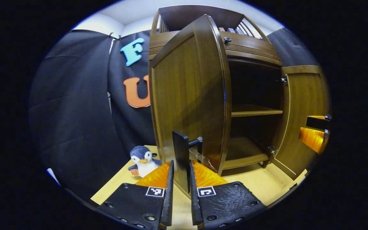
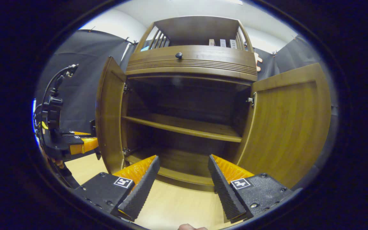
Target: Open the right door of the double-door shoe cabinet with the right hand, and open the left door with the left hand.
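Wooden left door [image 1: 187,95] handle [image 1: 180,156] between left jaws

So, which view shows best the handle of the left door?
The left gripper view: the handle stands close, between the fingers of the left hand-held gripper, which is shut on it. In the right gripper view the left door is seen from its inner side, so its handle is hidden.
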